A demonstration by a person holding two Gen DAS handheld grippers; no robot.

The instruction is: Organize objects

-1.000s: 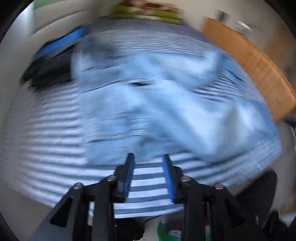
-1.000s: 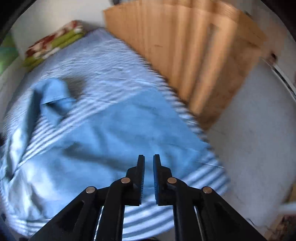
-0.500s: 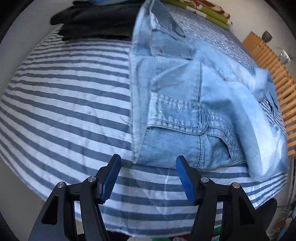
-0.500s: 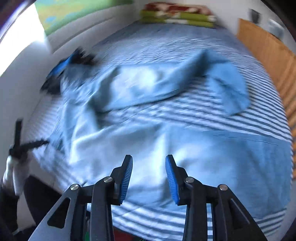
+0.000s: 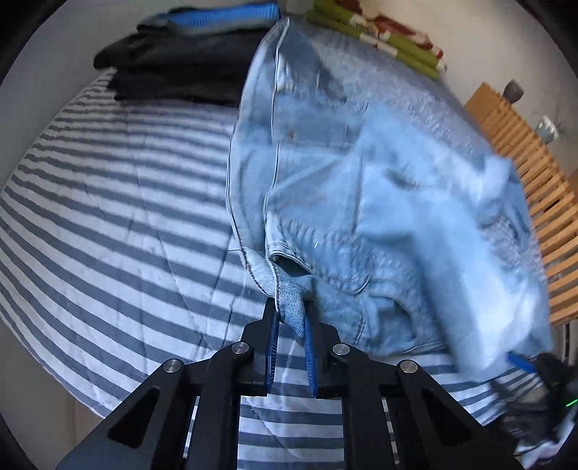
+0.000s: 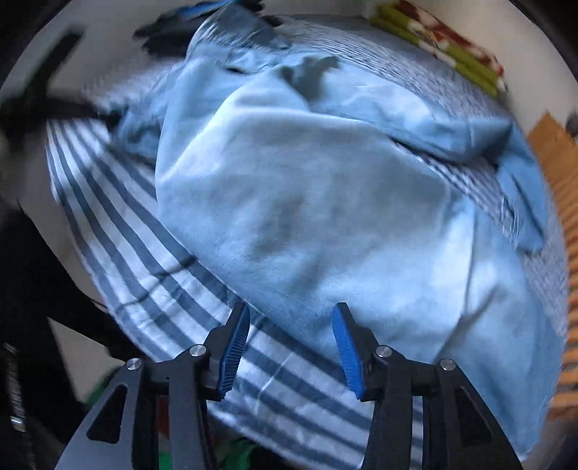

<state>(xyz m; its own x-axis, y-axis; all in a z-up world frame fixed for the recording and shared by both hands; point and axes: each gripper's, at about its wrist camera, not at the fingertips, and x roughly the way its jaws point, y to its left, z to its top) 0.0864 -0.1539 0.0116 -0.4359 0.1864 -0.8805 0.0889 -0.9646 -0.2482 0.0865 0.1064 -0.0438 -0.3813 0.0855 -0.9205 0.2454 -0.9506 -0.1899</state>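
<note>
Light denim jeans (image 5: 325,202) lie on the striped bed (image 5: 108,217), waistband toward me. My left gripper (image 5: 290,307) points steeply down, its jaws closing, and the blue pads pinch a folded corner of the waistband. A pale blue garment (image 5: 451,224) lies crumpled over the jeans' right side. In the right wrist view the same pale blue garment (image 6: 325,199) fills the middle. My right gripper (image 6: 290,314) hovers at its near hem, jaws opening, with the pads apart and not pressing on any cloth.
A stack of dark folded clothes (image 5: 180,72) with a blue item on top sits at the bed's far left. A green and red folded blanket (image 5: 379,32) lies at the head. A wooden slatted frame (image 5: 534,180) runs along the right side. Bare striped sheet (image 6: 126,260) shows at left.
My left gripper went from wide open in front of the jeans to closed on the waistband corner. The right gripper swept across the bed, rolled, and its jaws spread wider.
</note>
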